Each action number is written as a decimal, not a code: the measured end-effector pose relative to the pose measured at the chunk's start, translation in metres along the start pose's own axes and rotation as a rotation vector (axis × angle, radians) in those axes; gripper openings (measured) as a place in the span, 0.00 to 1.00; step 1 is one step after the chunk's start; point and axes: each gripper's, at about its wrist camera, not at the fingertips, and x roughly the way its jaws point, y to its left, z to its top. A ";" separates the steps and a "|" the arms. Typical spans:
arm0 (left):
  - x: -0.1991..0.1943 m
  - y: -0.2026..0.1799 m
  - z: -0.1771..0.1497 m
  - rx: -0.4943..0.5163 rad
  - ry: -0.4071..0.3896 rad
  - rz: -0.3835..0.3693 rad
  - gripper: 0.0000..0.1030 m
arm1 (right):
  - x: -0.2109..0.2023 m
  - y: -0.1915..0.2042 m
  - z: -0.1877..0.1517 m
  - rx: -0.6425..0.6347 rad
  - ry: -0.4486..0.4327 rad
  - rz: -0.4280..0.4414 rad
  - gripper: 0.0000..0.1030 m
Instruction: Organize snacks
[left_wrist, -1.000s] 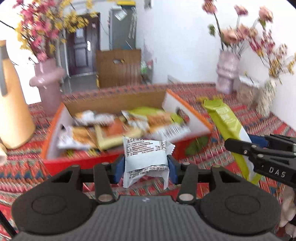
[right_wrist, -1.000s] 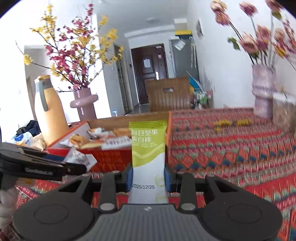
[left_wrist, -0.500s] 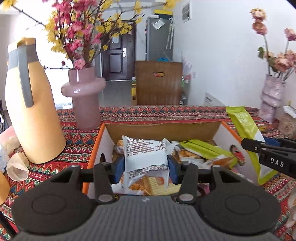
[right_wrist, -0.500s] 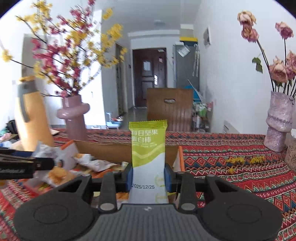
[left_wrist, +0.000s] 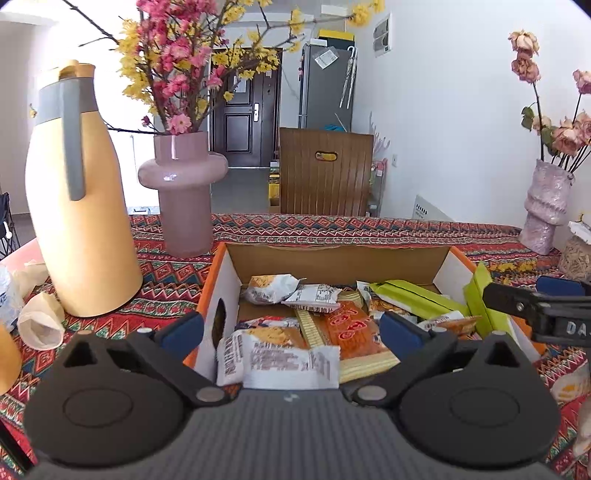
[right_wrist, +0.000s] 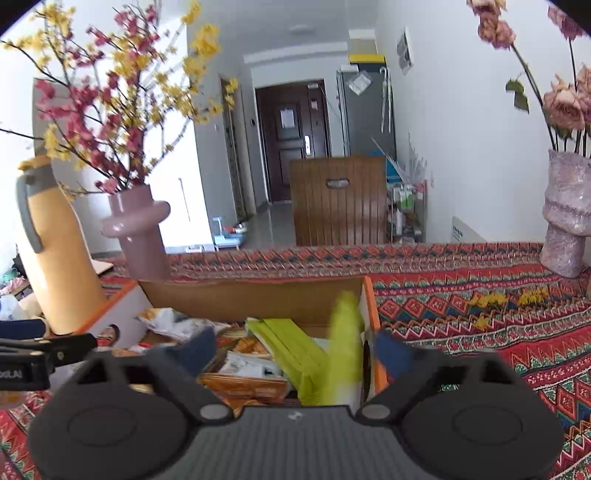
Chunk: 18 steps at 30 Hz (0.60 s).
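Observation:
An orange-rimmed cardboard box (left_wrist: 332, 262) holds several snack packets. My left gripper (left_wrist: 291, 330) hangs over its near left part, its jaws opening wide. A white snack packet (left_wrist: 284, 363) lies loose in the box between them, touching neither pad. My right gripper (right_wrist: 295, 349) is over the box's (right_wrist: 251, 299) right end, its jaws also opening. A green nut bar (right_wrist: 343, 350), blurred, drops free between them against the box's right wall. In the left wrist view the bar (left_wrist: 478, 295) stands just left of the right gripper's finger (left_wrist: 517, 301).
A tall yellow thermos jug (left_wrist: 77, 206) and a pink vase of blossoms (left_wrist: 184, 195) stand left of the box. Another pink vase (left_wrist: 546, 206) stands at the back right. Crumpled paper (left_wrist: 38, 321) lies at the left. One snack packet (left_wrist: 570, 384) lies on the patterned cloth at the right.
Both grippers opened. The white packet fell from the left jaws into the box, and the green bar left the right jaws. Before that, both had moved over the box.

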 end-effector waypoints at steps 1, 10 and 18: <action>-0.006 0.001 -0.002 0.000 -0.006 -0.006 1.00 | -0.007 0.002 -0.002 -0.003 -0.007 0.009 1.00; -0.069 0.003 -0.032 0.082 -0.064 -0.013 1.00 | -0.076 0.019 -0.027 -0.047 -0.002 0.071 1.00; -0.103 0.003 -0.063 0.123 -0.050 -0.053 1.00 | -0.117 0.023 -0.057 -0.053 0.035 0.079 1.00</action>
